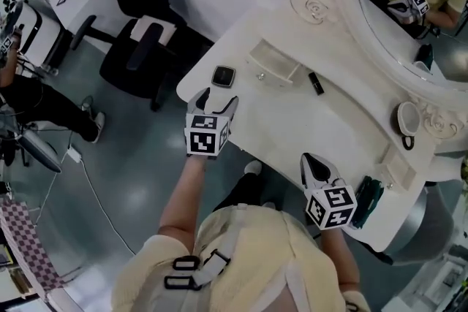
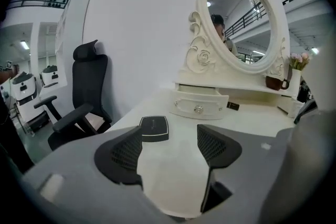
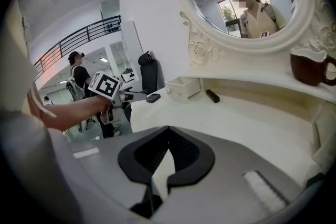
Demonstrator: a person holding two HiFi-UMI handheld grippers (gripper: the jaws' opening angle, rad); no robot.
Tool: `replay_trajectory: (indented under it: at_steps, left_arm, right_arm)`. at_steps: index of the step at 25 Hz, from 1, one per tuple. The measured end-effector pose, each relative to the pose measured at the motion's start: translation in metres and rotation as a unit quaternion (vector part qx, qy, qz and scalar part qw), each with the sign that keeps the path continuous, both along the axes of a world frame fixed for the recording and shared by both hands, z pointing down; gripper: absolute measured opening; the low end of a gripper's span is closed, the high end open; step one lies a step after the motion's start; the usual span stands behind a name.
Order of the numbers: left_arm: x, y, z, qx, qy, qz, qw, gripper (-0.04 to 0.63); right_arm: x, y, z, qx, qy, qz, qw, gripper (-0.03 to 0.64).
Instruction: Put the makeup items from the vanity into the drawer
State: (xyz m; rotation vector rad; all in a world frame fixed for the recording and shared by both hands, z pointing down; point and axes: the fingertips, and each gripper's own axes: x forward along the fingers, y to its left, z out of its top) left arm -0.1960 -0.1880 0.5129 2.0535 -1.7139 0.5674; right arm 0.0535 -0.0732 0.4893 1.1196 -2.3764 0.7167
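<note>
A square black compact (image 1: 224, 77) lies near the vanity's left front corner. My left gripper (image 1: 218, 100) hovers just before it, open and empty. In the left gripper view the compact (image 2: 154, 128) sits just beyond the left jaw of that gripper (image 2: 170, 141). A small white drawer (image 1: 274, 63) stands pulled open below the mirror. A black lipstick tube (image 1: 316, 82) lies to its right. My right gripper (image 1: 311, 163) is shut with nothing in it, over the front edge of the vanity top. Its own view shows its jaws (image 3: 167, 157) meeting, with the drawer (image 3: 181, 89) and tube (image 3: 212, 96) far ahead.
An oval mirror (image 1: 409, 4) in an ornate white frame backs the vanity. A brown mug (image 1: 406, 120) stands on its shelf. A dark green object (image 1: 368, 199) lies at the right front edge. A black office chair (image 1: 142, 47) stands to the left of the table.
</note>
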Motion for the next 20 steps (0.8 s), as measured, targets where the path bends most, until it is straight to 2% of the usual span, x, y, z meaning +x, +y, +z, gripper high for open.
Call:
replay_trajectory:
  at_steps: [4,9,20]
  left_arm:
    - [-0.009,-0.02,0.012,-0.019,0.009,0.006,0.9998,0.331]
    - [-0.019,-0.035,0.025,-0.043,0.003,0.015,0.999,0.331]
    - [-0.021,-0.055,0.05,-0.081,0.001,0.033,0.9962,0.345]
  right_arm:
    - [-0.008,-0.018,0.005,-0.01,0.005,0.006,1.0,0.002]
    - [-0.02,-0.032,0.01,-0.021,0.006,0.009,1.0,0.002]
    - [-0.035,-0.049,0.017,-0.037,0.011,0.026,0.999,0.002]
